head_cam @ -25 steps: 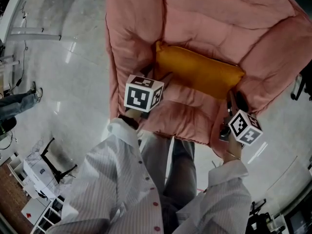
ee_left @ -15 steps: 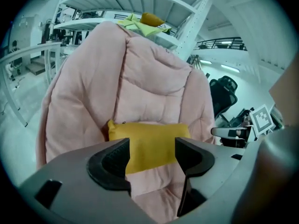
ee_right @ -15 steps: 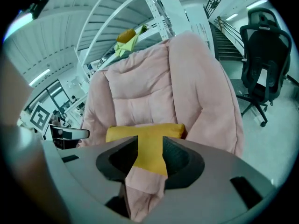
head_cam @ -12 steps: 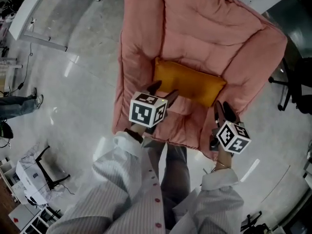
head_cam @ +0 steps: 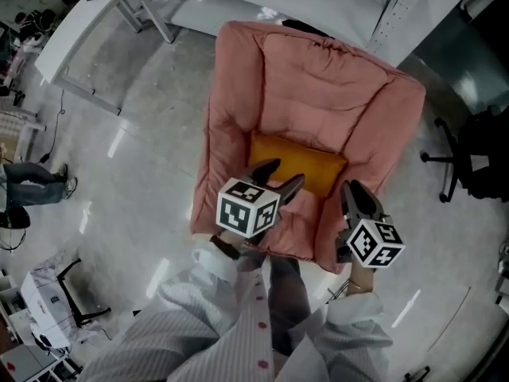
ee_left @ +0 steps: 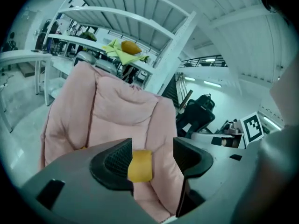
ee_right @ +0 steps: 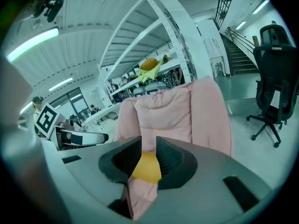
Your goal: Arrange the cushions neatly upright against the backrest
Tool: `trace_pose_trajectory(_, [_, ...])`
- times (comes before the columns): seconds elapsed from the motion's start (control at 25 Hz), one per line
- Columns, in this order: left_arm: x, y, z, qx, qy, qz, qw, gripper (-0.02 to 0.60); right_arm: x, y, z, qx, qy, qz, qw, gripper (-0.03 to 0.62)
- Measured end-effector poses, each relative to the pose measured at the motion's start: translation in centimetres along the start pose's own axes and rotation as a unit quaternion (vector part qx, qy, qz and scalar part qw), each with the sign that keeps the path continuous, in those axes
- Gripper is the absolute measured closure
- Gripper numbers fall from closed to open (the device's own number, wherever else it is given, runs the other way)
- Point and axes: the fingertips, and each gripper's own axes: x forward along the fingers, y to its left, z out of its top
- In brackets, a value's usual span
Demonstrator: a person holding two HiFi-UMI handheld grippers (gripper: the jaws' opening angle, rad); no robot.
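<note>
An orange cushion (head_cam: pixel 296 164) rests at the back of the seat of a pink padded armchair (head_cam: pixel 318 86), against its backrest. My left gripper (head_cam: pixel 278 178) hovers in front of the seat, open and holding nothing; its jaws have just been closing a little. The cushion (ee_left: pixel 140 166) shows far off between those jaws, clear of them. My right gripper (head_cam: pixel 355 199) hangs over the chair's right arm, also open and empty, its jaws having just narrowed. In the right gripper view the cushion (ee_right: pixel 147 168) lies beyond the gap, with the chair (ee_right: pixel 163 111) behind it.
A white desk (head_cam: pixel 238 6) stands behind the armchair, and white shelving (ee_left: pixel 140 36) rises above it. A black office chair (head_cam: pixel 469 157) is on the right. A person's legs (head_cam: pixel 32 183) show at the left edge. Grey floor surrounds the chair.
Both grippers have risen and drawn back from the armchair, so the whole chair now shows. The orange cushion stays where it was on the seat.
</note>
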Motion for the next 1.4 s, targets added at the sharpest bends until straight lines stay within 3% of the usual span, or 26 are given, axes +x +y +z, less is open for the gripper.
trace_pose_trajectory(0.32, [-3.7, -8.0, 6.2, 0.039, -0.065, -0.062, 0.9952, 0.358, -6.3, 6.9, 7.1, -0.059, -0.073, 0.076, 0.993, 0.533])
trace_pose_trajectory(0.6, [-6.9, -13.4, 9.7, 0.091, -0.112, -0.123, 0.9819, 0.427, -11.0, 10.1, 11.5, -0.103, -0.125, 0.106, 0.981, 0.562])
trace_pose_trajectory(0.96, [-10.7, -16.5, 11.1, 0.134, -0.138, -0.13, 0.9726, 0.566, -13.8, 12.0, 14.1, -0.125, -0.148, 0.121, 0.974, 0.574])
trace_pose_trajectory(1.12, [-11.1, -17.0, 11.3, 0.161, -0.134, -0.126, 0.9695, 0.572, -13.7, 12.8, 14.3, -0.139, -0.141, 0.125, 0.972, 0.574])
trace_pose_trajectory(1.4, [-11.4, -16.7, 12.1, 0.162, -0.139, -0.126, 0.9688, 0.572, -13.2, 13.4, 14.4, -0.135, -0.135, 0.13, 0.973, 0.58])
